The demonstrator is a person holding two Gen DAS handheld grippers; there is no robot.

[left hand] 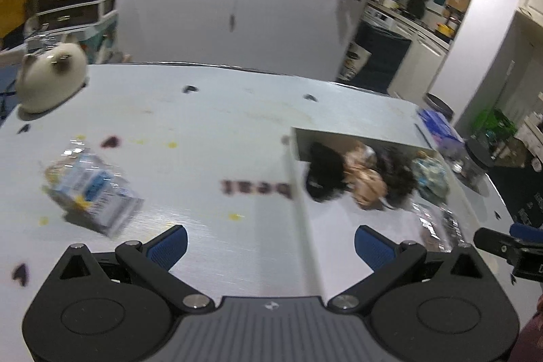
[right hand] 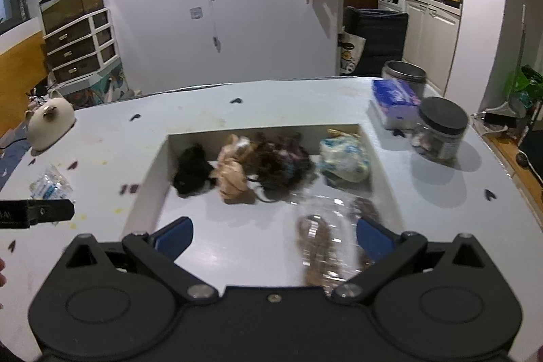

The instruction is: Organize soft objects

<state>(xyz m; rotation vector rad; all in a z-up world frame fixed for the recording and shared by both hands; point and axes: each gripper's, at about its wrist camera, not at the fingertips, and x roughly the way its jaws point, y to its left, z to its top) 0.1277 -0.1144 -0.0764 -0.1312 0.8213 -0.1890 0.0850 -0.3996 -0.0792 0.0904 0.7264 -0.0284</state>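
A white open box (right hand: 149, 172) on the table holds a black fluffy item (right hand: 191, 172), a tan plush (right hand: 232, 173), a dark brown fuzzy item (right hand: 281, 163) and a pale patterned bundle (right hand: 344, 155). A clear plastic bag with brown contents (right hand: 322, 246) lies at the box's near side, by my right gripper (right hand: 273, 241), which is open and empty. My left gripper (left hand: 271, 246) is open and empty over the box's left wall (left hand: 305, 212). A clear packet with blue print (left hand: 90, 189) lies on the table, left of it.
A cream cat-shaped plush (left hand: 51, 75) sits at the table's far left corner. A blue tissue pack (right hand: 393, 102) and a black-lidded jar (right hand: 439, 129) stand right of the box. A metal bin (right hand: 404, 75) stands beyond the table edge. A white partition (right hand: 220, 5) rises behind.
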